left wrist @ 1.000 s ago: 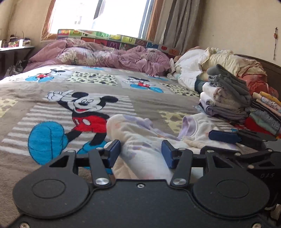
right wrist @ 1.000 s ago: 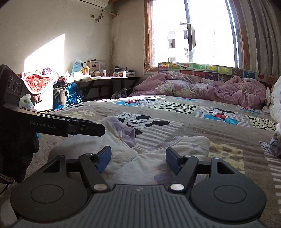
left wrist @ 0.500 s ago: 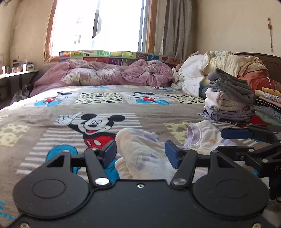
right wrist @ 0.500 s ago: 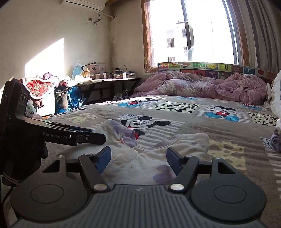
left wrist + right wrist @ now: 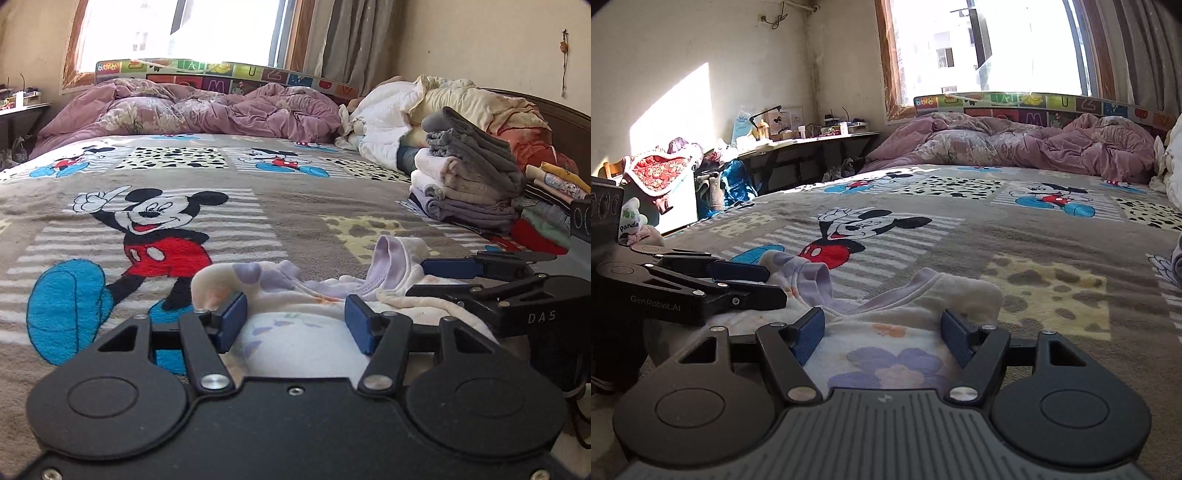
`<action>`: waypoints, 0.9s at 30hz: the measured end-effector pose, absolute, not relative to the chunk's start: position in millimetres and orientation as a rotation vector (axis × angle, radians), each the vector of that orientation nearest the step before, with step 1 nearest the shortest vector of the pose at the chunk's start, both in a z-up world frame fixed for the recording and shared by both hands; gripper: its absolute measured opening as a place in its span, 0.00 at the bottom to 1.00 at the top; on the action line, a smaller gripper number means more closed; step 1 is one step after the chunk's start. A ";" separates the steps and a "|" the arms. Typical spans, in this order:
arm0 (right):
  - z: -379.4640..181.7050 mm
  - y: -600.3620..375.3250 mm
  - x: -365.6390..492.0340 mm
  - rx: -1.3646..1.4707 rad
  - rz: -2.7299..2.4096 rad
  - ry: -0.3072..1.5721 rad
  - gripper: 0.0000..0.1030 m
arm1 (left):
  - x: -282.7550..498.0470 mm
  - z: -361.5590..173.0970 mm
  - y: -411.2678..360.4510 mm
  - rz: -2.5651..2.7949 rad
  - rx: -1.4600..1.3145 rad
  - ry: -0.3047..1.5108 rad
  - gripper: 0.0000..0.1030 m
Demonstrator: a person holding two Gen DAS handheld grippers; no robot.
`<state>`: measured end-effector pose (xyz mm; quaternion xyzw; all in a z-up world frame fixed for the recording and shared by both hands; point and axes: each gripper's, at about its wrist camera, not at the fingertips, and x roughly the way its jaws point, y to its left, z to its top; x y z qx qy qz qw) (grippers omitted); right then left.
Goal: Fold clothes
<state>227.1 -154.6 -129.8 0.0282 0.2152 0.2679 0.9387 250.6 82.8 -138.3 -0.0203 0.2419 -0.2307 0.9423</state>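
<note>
Mid-task, judging by the bed [image 5: 295, 210]. You've got a stack of folded clothes [image 5: 469, 184] at the bed's right edge near the headboard in the left wrist view, with more folded pieces just beside it further right. That part looks done.

Current item: a small white garment with purple flower print [image 5: 886, 350], lying crumpled on the Mickey blanket at the bed's near edge, right under both claws. Purple-trimmed neck opening [image 5: 388, 258] stands up; the sleeve on the left side bulges up, not flat. Not folded, not even smoothed out, so this piece is at its start.

Your left claw [image 5: 293, 321] is released: the jaws have just been closing a little, the fabric sits between them, but the blue pads show gaps to the cloth, no pinch. Your right claw [image 5: 882, 332] is also released, jaws wide over the garment's right shoulder area, cloth between them, no squeeze visible. Both sit just beside each other, low over the same garment.

Left to do, as I judge it: grab both sides, spread it flat, fold, then move it to the stack. An unsorted heap of white and cream bedding or clothing [image 5: 424, 107] sits in the far right corner; can't tell if that's laundry waiting. The pink duvet [image 5: 1015, 144] along the far edge looks like no part of the job.
</note>
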 end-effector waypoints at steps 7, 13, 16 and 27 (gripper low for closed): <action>-137.1 -151.8 234.1 0.060 0.556 0.487 0.69 | 253.0 -144.9 81.1 -0.477 -0.034 0.511 0.56; -101.5 -151.2 190.6 0.014 0.492 0.344 0.67 | 224.0 -122.5 76.4 -0.433 0.040 0.407 0.56; -89.7 -150.2 154.7 -0.046 0.466 0.277 0.67 | 196.3 -104.0 75.3 -0.446 0.080 0.352 0.56; -121.7 -145.0 151.4 0.033 0.491 0.422 0.62 | 194.1 -134.3 82.5 -0.529 0.016 0.473 0.58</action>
